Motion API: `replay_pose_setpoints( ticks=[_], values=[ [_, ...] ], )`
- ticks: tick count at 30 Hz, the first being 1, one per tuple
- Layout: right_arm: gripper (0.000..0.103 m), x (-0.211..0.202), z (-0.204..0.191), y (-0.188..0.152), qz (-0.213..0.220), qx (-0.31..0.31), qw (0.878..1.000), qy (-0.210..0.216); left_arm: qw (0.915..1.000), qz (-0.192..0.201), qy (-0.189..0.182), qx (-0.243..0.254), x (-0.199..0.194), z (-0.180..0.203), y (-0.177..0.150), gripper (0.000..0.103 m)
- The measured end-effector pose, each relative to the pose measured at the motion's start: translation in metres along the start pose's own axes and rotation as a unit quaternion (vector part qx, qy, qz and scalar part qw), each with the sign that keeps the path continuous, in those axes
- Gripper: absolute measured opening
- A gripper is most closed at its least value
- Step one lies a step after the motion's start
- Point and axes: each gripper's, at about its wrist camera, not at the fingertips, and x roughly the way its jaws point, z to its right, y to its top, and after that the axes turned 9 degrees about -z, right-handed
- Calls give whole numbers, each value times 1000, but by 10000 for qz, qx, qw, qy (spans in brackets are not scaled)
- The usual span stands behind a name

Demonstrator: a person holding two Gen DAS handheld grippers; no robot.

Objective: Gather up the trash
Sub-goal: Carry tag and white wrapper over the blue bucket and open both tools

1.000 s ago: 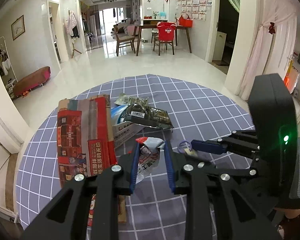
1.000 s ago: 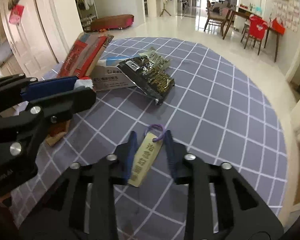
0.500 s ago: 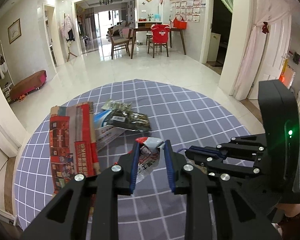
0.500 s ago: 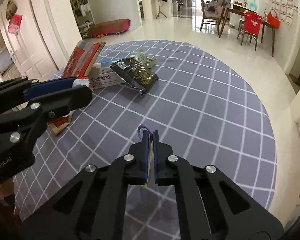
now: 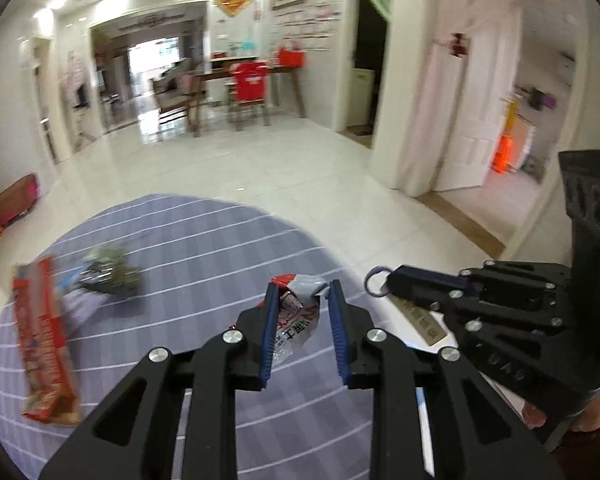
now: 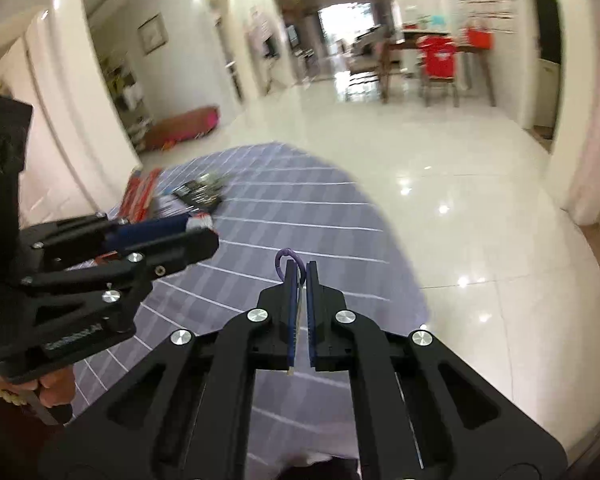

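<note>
1. Both hand-held grippers are now lifting well clear of the round table with its grey-and-white checked cloth [image 5: 204,240]; a second ago they were low over it, and half a second ago the right one was closing on its piece. Both views are now tilting up and blurring.

2. The left gripper [image 5: 302,312] is holding a crumpled red-and-white plastic food wrapper [image 5: 296,316] between its blue-padded fingers [image 5: 269,320]. The jaws are standing partly apart, bearing on the bulky wrapper from either side.

3. The right gripper [image 6: 300,304] is pinching a flat tan tag with a purple cord loop [image 6: 287,261] edge-on, its jaws nearly together on the thin card. In the left view the same tag is hanging below those fingers, out past the table's edge.

4. Progress, as I judge it: two pieces are picked up and in the air, neither yet dropped anywhere. No bin or bag is showing in either view, so where they are going cannot be told.

5. Lying on the cloth at its far left:
   - one long red printed cardboard carton [image 5: 44,344];
   - one dark glossy foil snack bag [image 5: 114,278];
   - one pale blue-and-white packet [image 5: 74,294] under that bag, too blurred to read.

6. Count: two grippers, two pieces held, at least three pieces left on the table. More may be hiding in that heap.
</note>
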Motion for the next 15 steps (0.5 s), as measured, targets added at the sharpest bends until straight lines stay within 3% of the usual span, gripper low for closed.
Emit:
replay_pose_setpoints(
  ticks=[7, 15],
  values=[
    [4, -47, 90, -50, 182, 870, 9945, -556, 9964, -154, -628, 545, 40, 95, 12, 24],
    [5, -46, 160, -96, 69, 1714, 9823, -752, 9905, -522, -990, 798, 108, 174, 13, 24]
  ],
)
